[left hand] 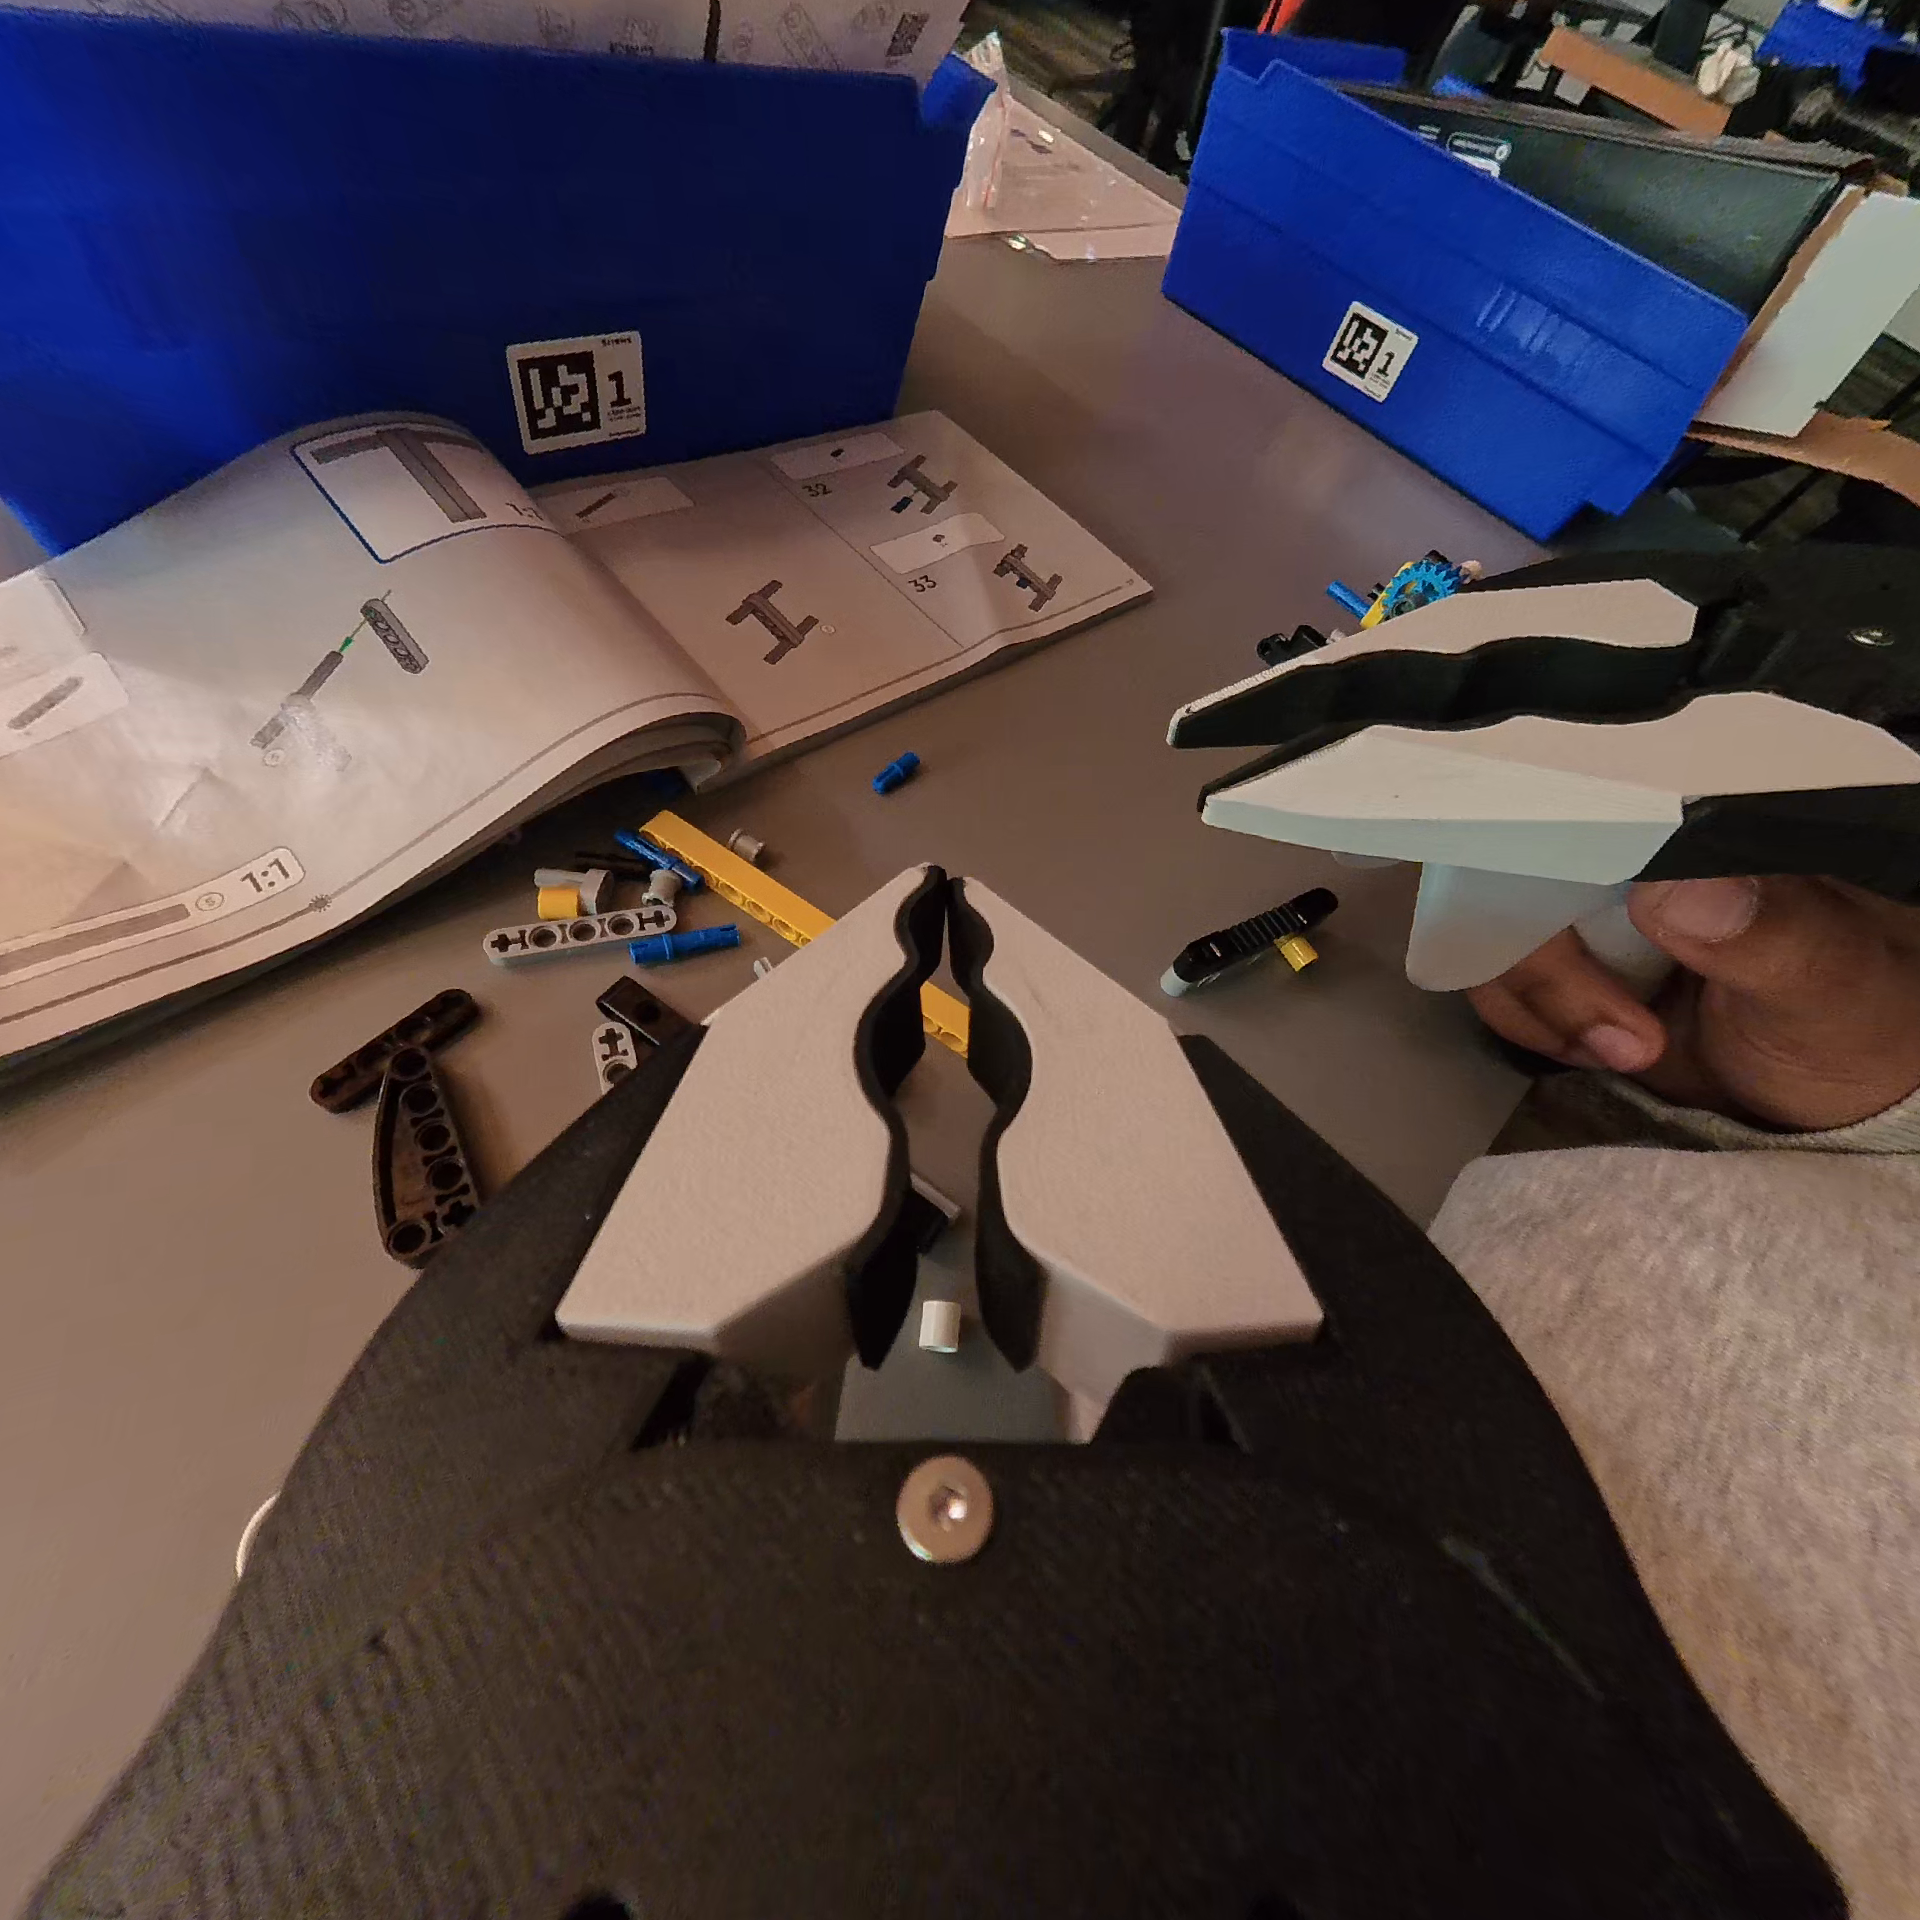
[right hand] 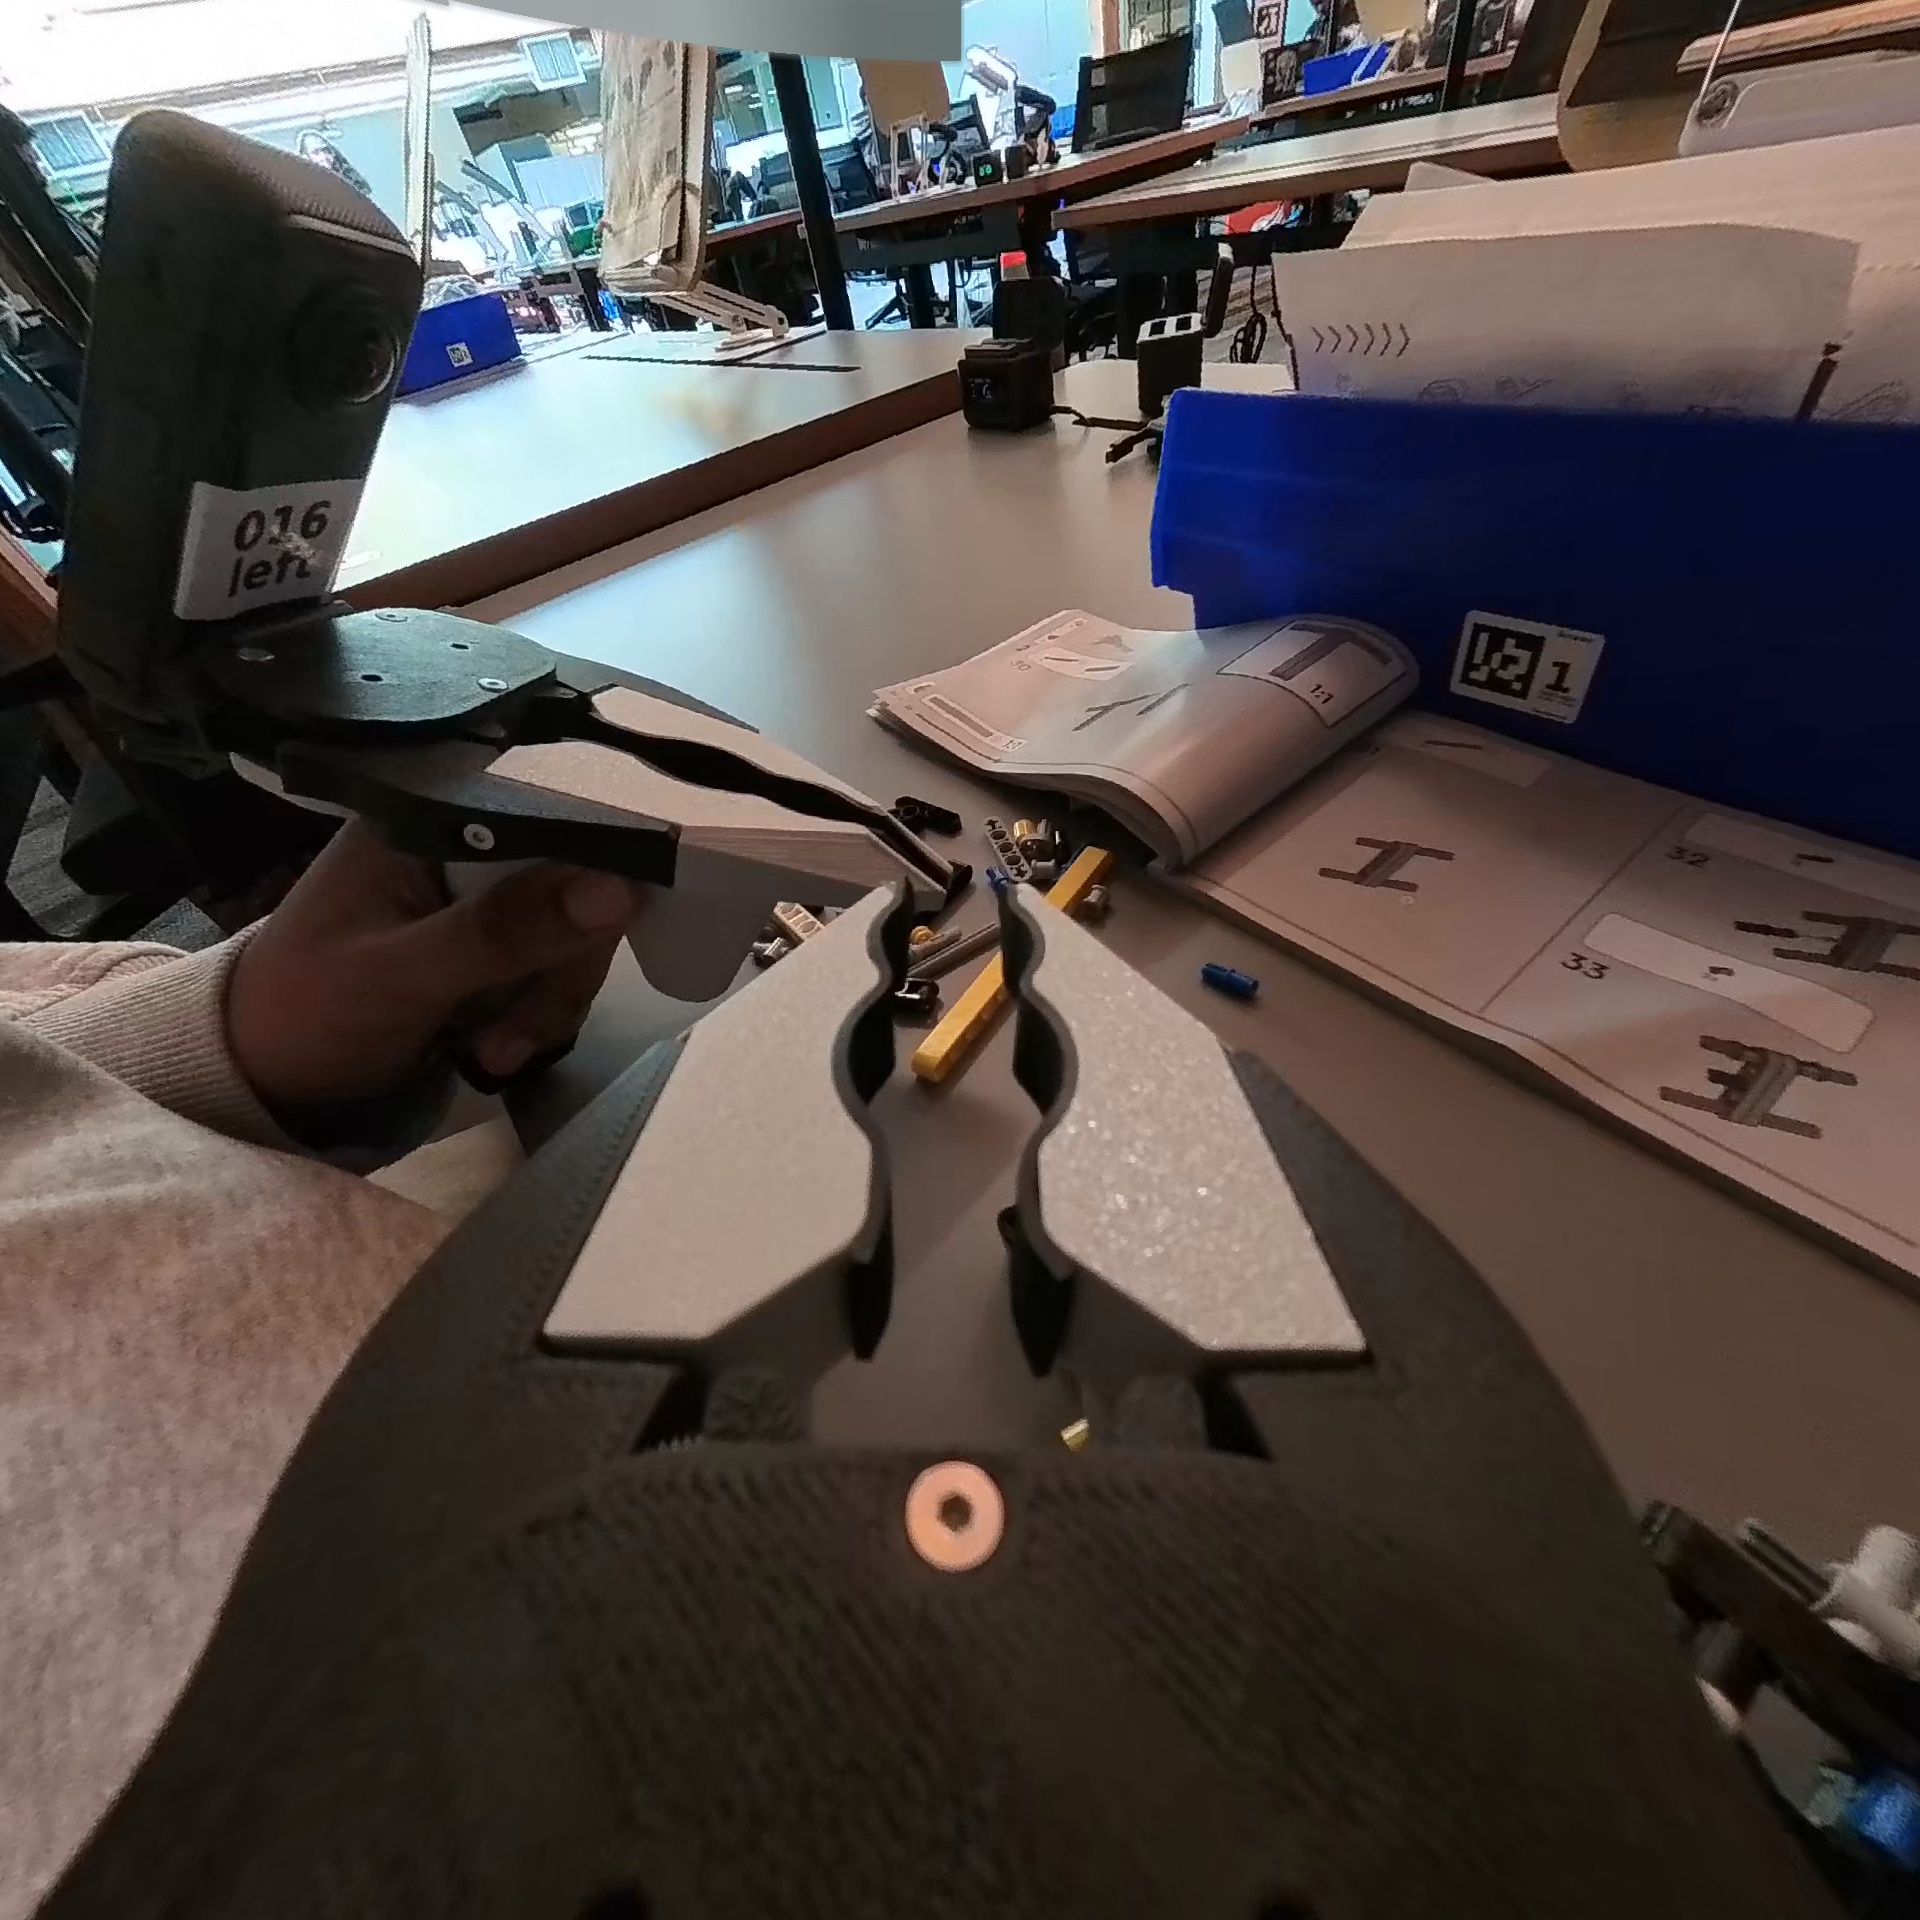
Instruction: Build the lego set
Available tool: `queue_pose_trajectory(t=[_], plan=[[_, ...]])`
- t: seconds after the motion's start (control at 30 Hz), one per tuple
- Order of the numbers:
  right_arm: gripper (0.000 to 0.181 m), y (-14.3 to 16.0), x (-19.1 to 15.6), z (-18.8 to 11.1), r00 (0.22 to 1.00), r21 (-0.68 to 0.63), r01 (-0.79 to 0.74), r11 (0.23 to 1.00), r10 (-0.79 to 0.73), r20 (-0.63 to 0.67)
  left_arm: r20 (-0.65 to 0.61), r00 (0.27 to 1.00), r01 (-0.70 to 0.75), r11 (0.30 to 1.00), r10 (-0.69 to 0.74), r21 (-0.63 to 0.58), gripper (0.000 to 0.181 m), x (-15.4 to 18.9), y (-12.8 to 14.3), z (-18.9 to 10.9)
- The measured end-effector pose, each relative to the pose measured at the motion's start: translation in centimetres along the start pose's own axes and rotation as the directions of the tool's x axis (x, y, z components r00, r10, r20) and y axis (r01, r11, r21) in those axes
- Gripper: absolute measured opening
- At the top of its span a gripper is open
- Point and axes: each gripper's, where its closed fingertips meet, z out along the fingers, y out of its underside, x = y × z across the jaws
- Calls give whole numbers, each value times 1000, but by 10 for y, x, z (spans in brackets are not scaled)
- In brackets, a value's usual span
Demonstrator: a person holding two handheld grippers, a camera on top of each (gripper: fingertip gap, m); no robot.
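Loose lego parts lie on the grey table (left hand: pixel 1091 468): a long yellow beam (left hand: pixel 748 894), a light grey beam (left hand: pixel 577 933), blue pins (left hand: pixel 896 774), dark angled beams (left hand: pixel 416 1112) and a black toothed piece with a yellow bit (left hand: pixel 1247 935). My left gripper (left hand: pixel 940 881) is shut with nothing visible between its tips, and it hovers over the yellow beam. My right gripper (right hand: pixel 953 899) is slightly open and empty, pointing at the yellow beam (right hand: pixel 997 987). It shows at the right of the left wrist view (left hand: pixel 1190 764). The left gripper (right hand: pixel 940 868) sits just beyond the right gripper's tips.
An open instruction booklet (left hand: pixel 416 675) lies behind the parts, against a large blue bin (left hand: pixel 416 260). A second blue bin (left hand: pixel 1455 312) stands at the far right. A small sub-assembly with a blue gear (left hand: pixel 1408 592) sits behind the right gripper. A hand and a grey sleeve (left hand: pixel 1662 1351) are at the right. Tip to tip, the grippers are about 5 cm apart.
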Motion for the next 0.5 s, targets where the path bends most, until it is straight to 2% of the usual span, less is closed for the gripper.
queue_pose_trajectory(t=[0.5], plan=[[17, 1, 1, 1, 1000, -7, -5, 1000, 5, 3, -5, 1000, 2, 1000, -2, -7, 0, 0, 1, 1]])
